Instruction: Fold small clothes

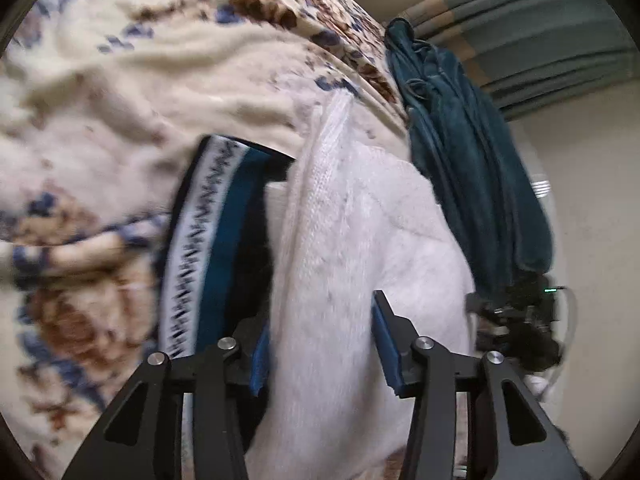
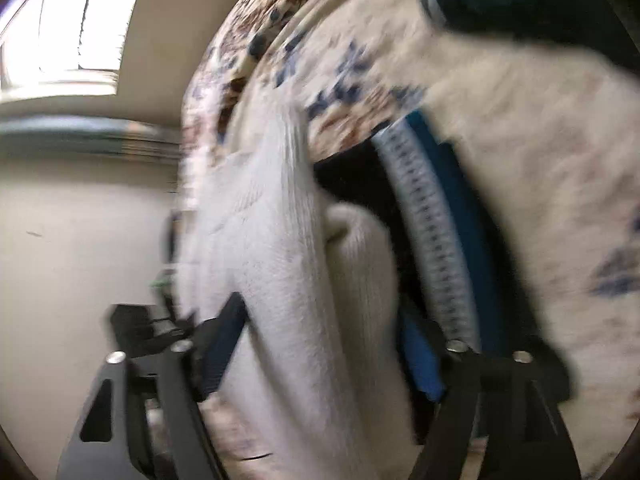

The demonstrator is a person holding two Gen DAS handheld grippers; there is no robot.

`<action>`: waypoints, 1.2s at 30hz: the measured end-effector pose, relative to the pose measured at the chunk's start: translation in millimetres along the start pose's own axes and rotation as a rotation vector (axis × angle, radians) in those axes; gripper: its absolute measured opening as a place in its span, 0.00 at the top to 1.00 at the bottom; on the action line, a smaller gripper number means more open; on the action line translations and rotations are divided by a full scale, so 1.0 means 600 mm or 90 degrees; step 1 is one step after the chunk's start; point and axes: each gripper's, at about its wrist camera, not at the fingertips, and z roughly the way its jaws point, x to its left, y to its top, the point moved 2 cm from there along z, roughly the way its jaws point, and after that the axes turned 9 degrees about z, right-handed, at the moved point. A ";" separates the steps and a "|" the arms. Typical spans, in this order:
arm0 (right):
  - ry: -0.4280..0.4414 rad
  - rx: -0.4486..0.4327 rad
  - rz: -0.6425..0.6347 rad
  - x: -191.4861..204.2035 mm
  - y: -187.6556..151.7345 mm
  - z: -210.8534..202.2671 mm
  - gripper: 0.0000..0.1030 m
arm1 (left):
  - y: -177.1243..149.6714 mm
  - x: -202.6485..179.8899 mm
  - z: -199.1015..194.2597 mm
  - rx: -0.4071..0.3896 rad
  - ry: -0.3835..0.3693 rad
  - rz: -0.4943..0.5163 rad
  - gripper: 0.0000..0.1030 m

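Observation:
A white knitted garment (image 1: 352, 232) lies folded lengthwise on a floral blanket (image 1: 120, 100). Beside it lies a dark garment (image 1: 216, 240) with a teal and white patterned band. My left gripper (image 1: 320, 312) is open astride the white garment, and the inner face of its right pad shows bare. In the blurred right wrist view the same white garment (image 2: 272, 240) runs between the fingers of my right gripper (image 2: 320, 308), which stands wide open. There the dark garment with its patterned band (image 2: 432, 240) lies just right of the white one, on the floral blanket (image 2: 520, 140).
A teal fleece cloth (image 1: 472, 160) lies along the blanket's far edge, with a grey-green curtain (image 1: 540, 32) behind it. A black device with a green light (image 1: 528, 320) sits beyond the white garment. The right wrist view shows a bright window (image 2: 72, 20) and a black object (image 2: 136, 324).

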 end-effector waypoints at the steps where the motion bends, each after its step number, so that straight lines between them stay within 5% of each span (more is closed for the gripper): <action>1: -0.034 -0.037 -0.025 0.008 -0.003 -0.016 0.22 | -0.005 -0.013 -0.010 -0.008 0.033 0.025 0.58; 6: -0.217 -0.156 -0.130 0.041 -0.067 -0.082 0.21 | -0.019 -0.060 -0.023 -0.026 0.242 0.112 0.24; 8: -0.275 -0.174 -0.145 0.043 -0.101 -0.097 0.01 | -0.035 -0.077 -0.030 -0.031 0.293 0.122 0.12; 9: -0.301 -0.181 -0.155 0.045 -0.125 -0.109 0.00 | -0.045 -0.089 -0.035 -0.035 0.321 0.127 0.06; 15: -0.403 -0.241 -0.188 0.073 -0.229 -0.182 0.00 | -0.089 -0.150 -0.084 -0.049 0.427 0.143 0.04; 36: -0.391 -0.413 -0.262 0.304 -0.620 -0.685 0.00 | -0.262 -0.513 -0.459 -0.147 0.408 0.218 0.04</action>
